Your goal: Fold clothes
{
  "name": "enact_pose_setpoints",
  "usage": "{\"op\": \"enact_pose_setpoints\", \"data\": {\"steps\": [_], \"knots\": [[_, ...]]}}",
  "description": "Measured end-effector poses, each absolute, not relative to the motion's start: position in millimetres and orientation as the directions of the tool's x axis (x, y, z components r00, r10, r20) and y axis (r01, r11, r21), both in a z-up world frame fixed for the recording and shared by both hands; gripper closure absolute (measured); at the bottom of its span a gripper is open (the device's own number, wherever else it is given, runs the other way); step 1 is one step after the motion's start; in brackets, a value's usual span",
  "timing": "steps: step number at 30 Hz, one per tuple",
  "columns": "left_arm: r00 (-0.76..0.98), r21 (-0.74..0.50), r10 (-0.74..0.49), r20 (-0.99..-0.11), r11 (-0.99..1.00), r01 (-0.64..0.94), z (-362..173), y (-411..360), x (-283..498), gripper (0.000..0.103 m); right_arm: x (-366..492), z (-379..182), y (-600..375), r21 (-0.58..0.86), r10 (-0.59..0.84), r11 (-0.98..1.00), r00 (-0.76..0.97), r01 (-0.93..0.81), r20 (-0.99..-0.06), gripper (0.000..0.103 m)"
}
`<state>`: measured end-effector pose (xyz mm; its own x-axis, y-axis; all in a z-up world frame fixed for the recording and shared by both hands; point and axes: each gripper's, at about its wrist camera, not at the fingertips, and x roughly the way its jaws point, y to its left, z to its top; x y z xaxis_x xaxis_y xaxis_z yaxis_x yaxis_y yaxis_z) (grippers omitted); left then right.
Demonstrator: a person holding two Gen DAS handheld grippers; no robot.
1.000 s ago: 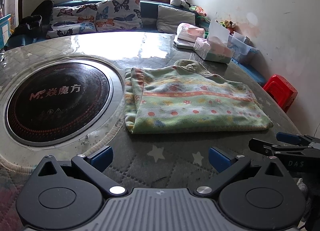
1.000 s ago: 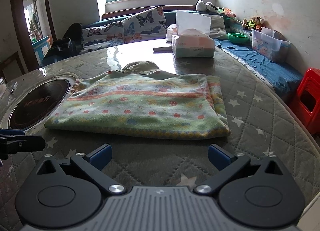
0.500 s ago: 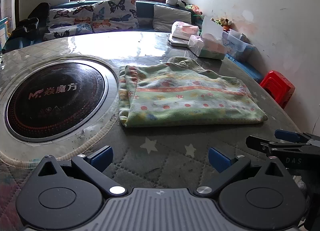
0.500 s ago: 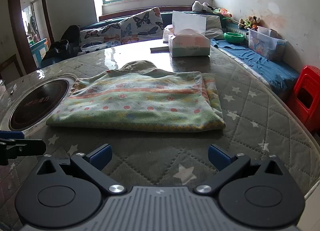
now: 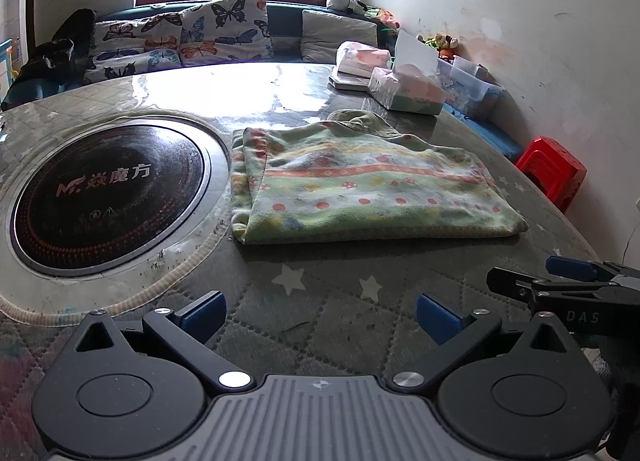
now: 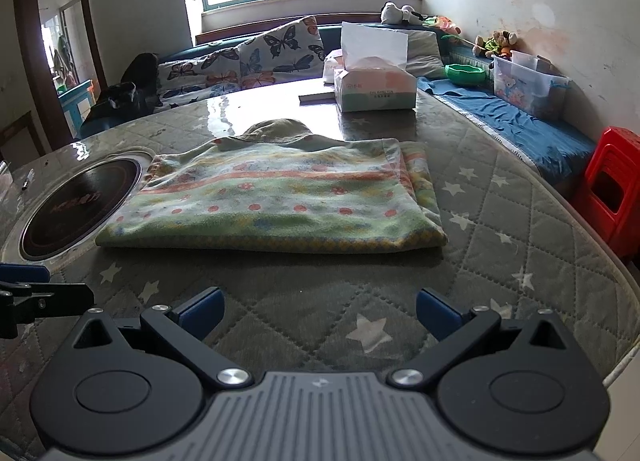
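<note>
Your left gripper (image 5: 320,311): jaws wide, holding nothing, low over quilted table cover (image 5: 340,325) at near edge. Your right gripper (image 6: 319,311): jaws wide too, nothing between them, same near edge, just right of your left one. Folded garment (image 5: 360,189), green with orange stripes and dots, lies flat on table ahead of both grippers, apart from them. Its left edge sits just beside round black cooktop (image 5: 108,189). Tissue box (image 6: 374,89) stands beyond garment.
</note>
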<state>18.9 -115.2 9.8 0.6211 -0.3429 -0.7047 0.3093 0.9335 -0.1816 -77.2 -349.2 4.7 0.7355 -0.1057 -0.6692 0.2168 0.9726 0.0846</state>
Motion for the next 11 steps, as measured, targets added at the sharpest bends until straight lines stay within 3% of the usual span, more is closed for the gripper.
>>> {"op": "enact_pose_setpoints", "data": {"steps": [11], "knots": [[0.621, -0.18, -0.348, -0.703, 0.931, 0.318, 10.7, -115.8, 12.6, 0.0, -81.8, 7.5, -342.5, 0.086, -0.102, 0.974, 0.743, 0.21, -0.661, 0.0]]}}
